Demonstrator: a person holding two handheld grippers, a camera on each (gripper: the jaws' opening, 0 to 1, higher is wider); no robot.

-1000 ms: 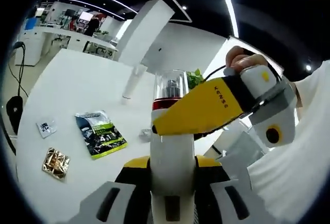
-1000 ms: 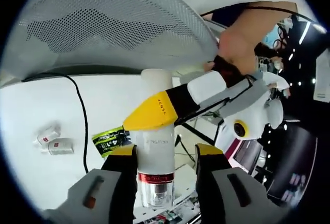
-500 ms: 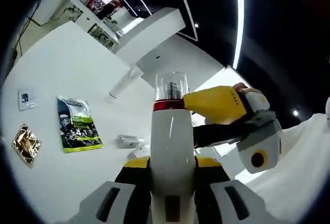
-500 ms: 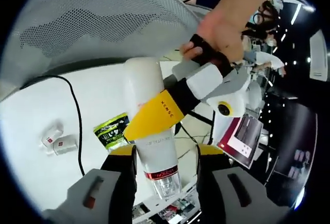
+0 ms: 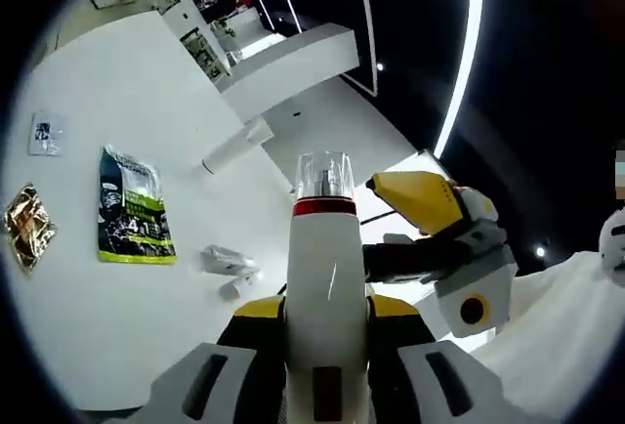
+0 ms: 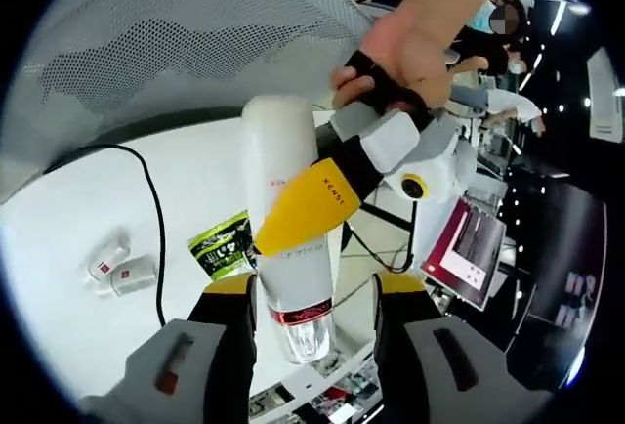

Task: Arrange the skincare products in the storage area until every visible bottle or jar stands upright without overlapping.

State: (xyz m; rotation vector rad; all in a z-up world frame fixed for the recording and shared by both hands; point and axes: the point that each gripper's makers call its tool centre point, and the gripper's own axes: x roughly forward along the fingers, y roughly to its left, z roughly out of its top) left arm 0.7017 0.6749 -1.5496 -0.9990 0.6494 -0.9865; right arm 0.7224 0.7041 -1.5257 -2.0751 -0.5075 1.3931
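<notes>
Left claw (image 5: 325, 321) is pinched on the white pump bottle (image 5: 325, 268), held in the air above the desk (image 5: 98, 326). The bottle's long axis runs straight out along my jaws, clear cap with red band at the far end.

In the right gripper view that bottle (image 6: 291, 248) lies cap-down towards the right claw (image 6: 312, 312), its lower part between the jaws. The jaws look spread, with a gap on each side; can't tell for certain whether either touches it. The left claw's (image 6: 308, 211) yellow jaw crosses the bottle's middle there.

Key relation: bottle is off the desk and tilted, so it needs turning base-down before it can be set upright. The left claw has the grip, so my guess is the left does the placing, unless a handover to the right is under way.

Right claw (image 5: 415, 201) sits just right of the bottle's cap end in the left gripper view.

Vs 1 s ago: in the left gripper view the right claw's yellow jaw lay across the front of the bottle; now it is off to the side, clear of it. The left camera has rolled, so the desk has swung left. Green sachet (image 5: 133, 219), gold packet (image 5: 23, 226) and small tube (image 5: 229, 260) lie flat on the desk, in the same layout.
</notes>
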